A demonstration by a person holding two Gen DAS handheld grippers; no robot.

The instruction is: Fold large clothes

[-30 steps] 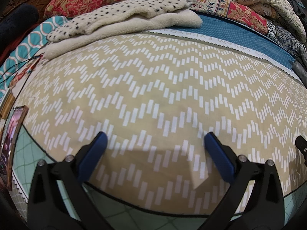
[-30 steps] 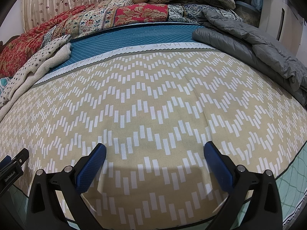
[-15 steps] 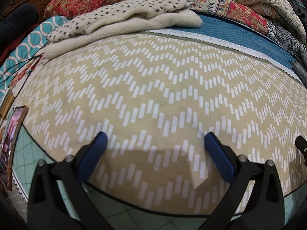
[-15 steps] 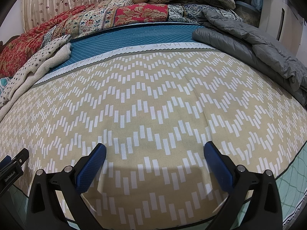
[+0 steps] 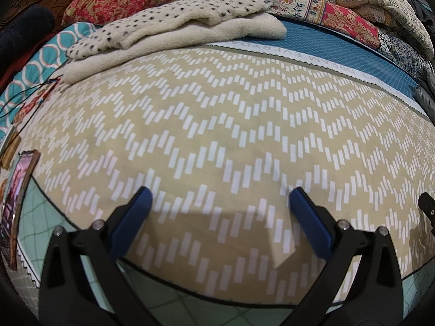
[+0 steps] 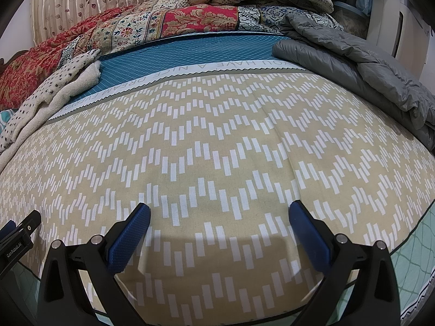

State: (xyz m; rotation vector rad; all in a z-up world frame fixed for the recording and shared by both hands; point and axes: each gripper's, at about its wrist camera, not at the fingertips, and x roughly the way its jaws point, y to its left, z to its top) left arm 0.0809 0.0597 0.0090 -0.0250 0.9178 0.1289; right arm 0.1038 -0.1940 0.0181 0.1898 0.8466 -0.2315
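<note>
Nothing had moved: left gripper (image 5: 218, 202) and right gripper (image 6: 219, 216) hung with jaws apart, empty, over the flat beige chevron-patterned cloth (image 5: 217, 114) filling mid-frame. Pinching its lower dark-piped hem (image 5: 217, 297) at well-spaced points would likely fold it evenly.

R gripper (image 6: 218, 217) hangs over beige zigzag cloth (image 6: 217, 141), jaws wide apart, nothing btwn them. Grey puffer jacket (image 6: 353, 65) lies at cloth's far right edge; spotted fleece (image 6: 54, 92) at far left, on teal sheet (image 6: 190, 51).
</note>
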